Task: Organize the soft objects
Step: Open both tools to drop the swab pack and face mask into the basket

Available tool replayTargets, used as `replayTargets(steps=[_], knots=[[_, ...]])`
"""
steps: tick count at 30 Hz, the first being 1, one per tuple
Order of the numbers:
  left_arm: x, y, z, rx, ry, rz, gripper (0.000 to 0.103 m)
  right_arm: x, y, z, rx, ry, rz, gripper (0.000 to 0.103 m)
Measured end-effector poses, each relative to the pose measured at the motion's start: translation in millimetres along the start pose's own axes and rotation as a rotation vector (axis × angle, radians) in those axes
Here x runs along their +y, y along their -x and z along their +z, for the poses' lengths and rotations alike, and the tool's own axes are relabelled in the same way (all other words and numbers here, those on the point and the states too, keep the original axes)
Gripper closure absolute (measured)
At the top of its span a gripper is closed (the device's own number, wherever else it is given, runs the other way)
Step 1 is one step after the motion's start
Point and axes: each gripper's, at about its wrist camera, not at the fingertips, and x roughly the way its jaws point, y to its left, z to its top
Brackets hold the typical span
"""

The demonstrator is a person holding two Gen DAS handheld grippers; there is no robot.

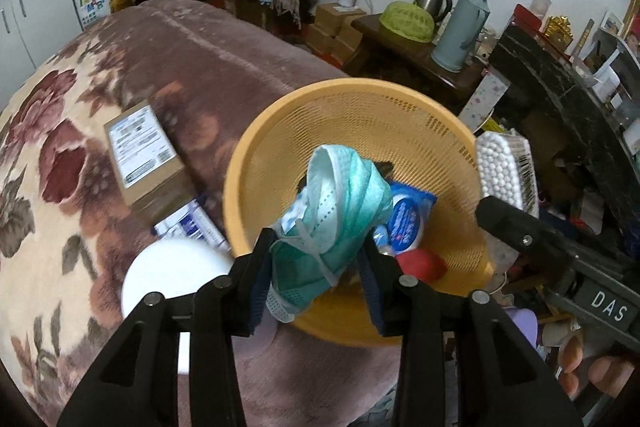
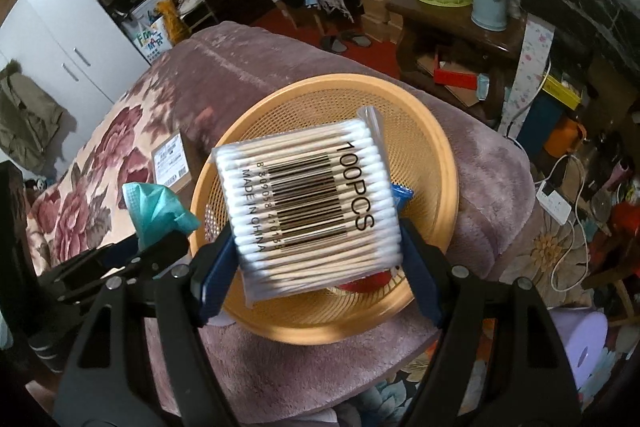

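Basket (image 1: 256, 163), orange mesh, sits on the blanket-covered bed (image 1: 200, 67), at the edge nearest both grippers; already inside it are a blue packet (image 1: 412, 215) and something red (image 1: 424, 263). Mask (image 1: 340, 203), teal, crumpled, hangs pinched between the pads of the left gripper (image 1: 316, 267), directly over the basket's near half; its loose end droops toward the near rim. Jaws stand narrow, the pads pressing on the fabric. Swab pack (image 2: 308, 211), flat and clear-wrapped, is clamped across its width by the right gripper (image 2: 316, 267), jaws spread wide to take it; the sticks run side to side between the pads, the barcode face toward the camera. It hovers over the basket centre. From the left wrist view the swab pack shows just past the basket's right rim, so the two grippers stand side by side, left one slightly deeper over the bowl. Judgement: both loads lie straight above the target; the drop is simply downward, mask likely first. Box (image 1: 148, 163) and white tub (image 1: 172, 275) lie left of the basket on the bed.
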Motion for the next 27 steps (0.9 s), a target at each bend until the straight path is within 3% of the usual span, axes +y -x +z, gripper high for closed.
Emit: replayTargets(steps=[1, 3, 5, 7, 9, 13, 14, 15, 27], knots=[[-2.7, -2.3, 2.4, -0.006, -0.005, -0.005, 0.058, -1.8, -0.6, 1.3, -0.001, -0.010, 0.000, 0.026], [-7.7, -8.0, 6.1, -0.015, -0.024, -0.014, 0.033, -7.0, -2.0, 3.9, -0.009, -0.042, 0.010, 0.025], [-9.1, -12.1, 5.9, -0.017, -0.028, -0.003, 0.020, -13.3, -4.1, 5.1, -0.010, -0.085, 0.038, 0.024], [-9.8, -14.3, 4.5, -0.010, -0.033, -0.011, 0.016, -22.0, -7.1, 4.7, -0.001, -0.141, 0.060, 0.019], [-11.8, -14.8, 2.4, -0.009, -0.049, -0.005, 0.005, -25.8, -7.5, 2.8, 0.004, -0.159, 0.056, 0.019], [-13.6, -10.9, -5.5, -0.026, -0.065, -0.008, 0.004, -26.5, -6.3, -1.5, 0.007, -0.162, 0.046, 0.018], [-13.8, -9.9, -7.2, -0.028, -0.064, -0.013, 0.004, -26.4, -5.6, -2.9, 0.007, -0.163, 0.046, 0.012], [-14.1, -8.6, -8.6, -0.031, -0.064, -0.015, 0.003, -25.6, -5.1, -4.0, 0.007, -0.162, 0.044, 0.000], [-9.1, 2.3, -22.3, -0.036, -0.046, -0.023, 0.002, -16.8, 9.0, -16.4, -0.042, -0.104, 0.007, 0.000]])
